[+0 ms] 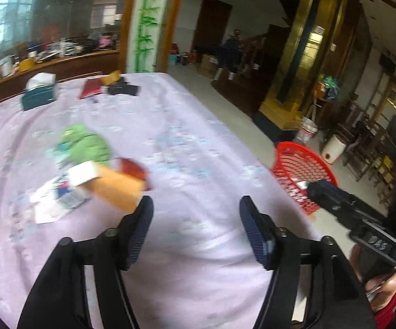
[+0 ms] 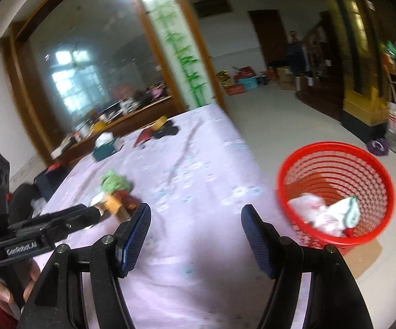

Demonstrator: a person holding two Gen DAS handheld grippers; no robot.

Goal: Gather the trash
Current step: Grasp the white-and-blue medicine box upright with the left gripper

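Both claws hang over the near edge of a worktop (image 1: 198, 126) covered in a pale lilac cloth, and both are empty. The left claw (image 1: 196, 230) stands wide with only cloth showing between its blue pads, and the right claw (image 2: 195, 240) is spread just as wide over bare cloth. The trash that remains lies together in a loose pile on the left part of the worktop: a crumpled green wrapper (image 1: 87, 144), an orange box (image 1: 118, 189) with a white carton (image 1: 84, 171) against it, a dark red packet (image 1: 133, 168) and some flat printed papers (image 1: 56, 201). The left claw is the nearer of the two, its left finger just beside the orange box, so that pile looks like its next target. Off the right edge of the worktop, down on the floor, stands a red mesh basket (image 2: 362, 153) that already holds crumpled white and green scraps (image 2: 327, 215) — placed low and close to the edge, it seems, so things can be dropped in with a short swing. At the far end a teal tissue box (image 1: 37, 96), a red booklet (image 1: 91, 87) and a black pouch (image 1: 124, 89) sit well apart from the pile; whether they count as trash I cannot tell. The job looks partly done — the pile is not yet cleared.
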